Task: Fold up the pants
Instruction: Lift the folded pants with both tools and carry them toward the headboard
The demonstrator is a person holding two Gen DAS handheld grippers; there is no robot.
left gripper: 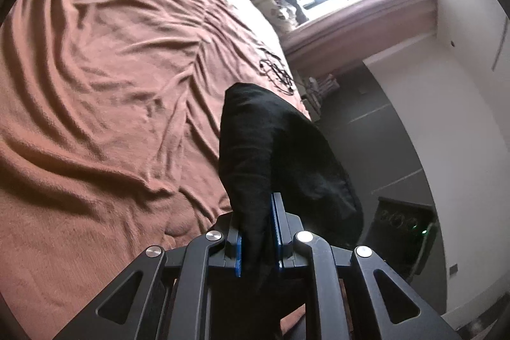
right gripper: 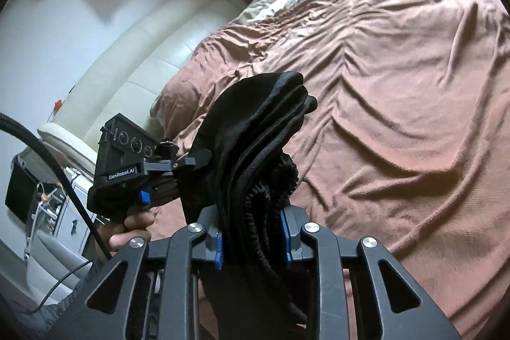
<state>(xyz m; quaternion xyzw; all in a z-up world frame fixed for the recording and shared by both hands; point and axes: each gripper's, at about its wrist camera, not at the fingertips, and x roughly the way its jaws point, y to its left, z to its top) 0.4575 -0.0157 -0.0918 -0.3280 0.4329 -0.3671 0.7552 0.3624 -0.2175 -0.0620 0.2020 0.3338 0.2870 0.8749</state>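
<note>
Pants (left gripper: 255, 148) between both tongs, off bed (left gripper: 95, 85)

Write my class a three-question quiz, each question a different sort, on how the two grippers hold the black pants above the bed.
1. True or false: the left gripper is shut on the black pants.
2. The brown blanket on the bed is: A smooth, B wrinkled, C absent.
3. Which elastic part of the pants does the right gripper pinch?

Key: 1 true. 2 B. 3 The gathered waistband, bunched with other folds between the blue pads.
</note>
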